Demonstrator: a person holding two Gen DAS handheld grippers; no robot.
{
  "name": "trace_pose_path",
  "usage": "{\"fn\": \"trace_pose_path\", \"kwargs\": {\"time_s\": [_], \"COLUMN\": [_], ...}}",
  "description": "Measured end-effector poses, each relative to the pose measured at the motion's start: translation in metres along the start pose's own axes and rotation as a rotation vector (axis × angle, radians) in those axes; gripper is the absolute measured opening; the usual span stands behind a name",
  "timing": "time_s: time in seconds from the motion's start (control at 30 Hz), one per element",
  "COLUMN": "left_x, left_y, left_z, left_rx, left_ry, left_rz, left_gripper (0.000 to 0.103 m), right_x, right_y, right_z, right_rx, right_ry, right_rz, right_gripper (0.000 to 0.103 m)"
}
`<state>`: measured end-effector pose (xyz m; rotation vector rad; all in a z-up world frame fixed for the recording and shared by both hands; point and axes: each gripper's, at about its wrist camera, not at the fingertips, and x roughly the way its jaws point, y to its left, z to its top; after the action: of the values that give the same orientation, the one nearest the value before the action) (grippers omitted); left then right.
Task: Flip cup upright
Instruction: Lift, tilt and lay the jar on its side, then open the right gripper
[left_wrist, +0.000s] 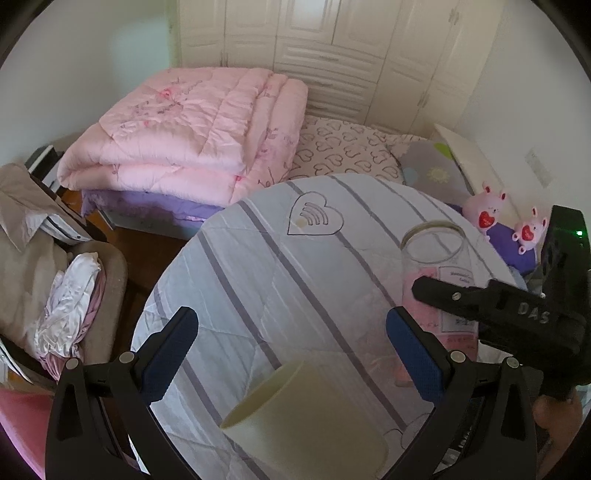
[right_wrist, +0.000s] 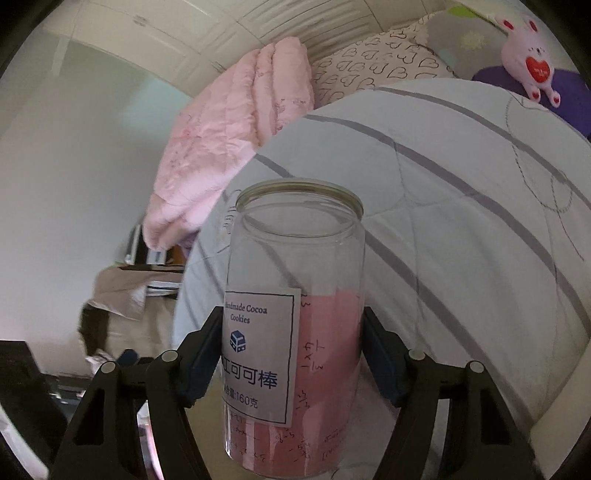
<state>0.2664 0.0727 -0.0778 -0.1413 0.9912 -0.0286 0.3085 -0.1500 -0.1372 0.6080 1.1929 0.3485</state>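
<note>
Right claw (right_wrist: 291, 354) clamped on a clear jar (right_wrist: 295, 317), blue pads pressed against both sides of its lower half. Jar upright, open mouth on top, white label with "Handmade Cocoa Cookies" facing the camera, pink paper with handwriting seen through the glass. Held over a round counter (left_wrist: 258, 280) under a pale striped cloth with a stitched heart (left_wrist: 315, 214).

Left claw (left_wrist: 291, 354) wide open, gripping nothing, blue pads well apart. Cream cup (left_wrist: 306, 421) close below it at the near edge of the counter, blurred, tilted with one flat end turned to the left; cannot tell whether touching the cloth. From the left wrist view, jar at the right side of the counter, right claw's black finger across its lower part.

Beyond the counter, a bed with a folded pink quilt (left_wrist: 188, 136) and a heart-print pillow (left_wrist: 343, 155). Two pink toy rabbits (left_wrist: 491, 210) at far right. Pile of clothes (left_wrist: 48, 266) on a chair at left
</note>
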Motion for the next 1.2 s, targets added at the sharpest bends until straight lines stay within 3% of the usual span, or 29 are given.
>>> {"fn": "trace_pose_path", "kwargs": {"time_s": [0.23, 0.53, 0.83, 1.2], "left_x": [-0.036, -0.094, -0.120, -0.117], "left_y": [0.000, 0.016, 0.024, 0.011], "left_z": [-0.012, -0.051, -0.107, -0.145], "left_rx": [0.004, -0.006, 0.011, 0.051], "left_ry": [-0.044, -0.098, -0.083, -0.030], "left_rz": [0.002, 0.009, 0.021, 0.023], "left_gripper": [0.103, 0.103, 0.103, 0.103], "right_x": [-0.031, -0.074, -0.061, -0.020], "right_y": [0.010, 0.020, 0.016, 0.000], "right_z": [-0.014, -0.084, -0.166, -0.185], "right_rx": [0.001, -0.024, -0.059, -0.097], "right_ry": [-0.050, -0.035, 0.035, 0.069], "right_rz": [0.038, 0.104, 0.085, 0.012], "right_gripper": [0.071, 0.071, 0.071, 0.072]}}
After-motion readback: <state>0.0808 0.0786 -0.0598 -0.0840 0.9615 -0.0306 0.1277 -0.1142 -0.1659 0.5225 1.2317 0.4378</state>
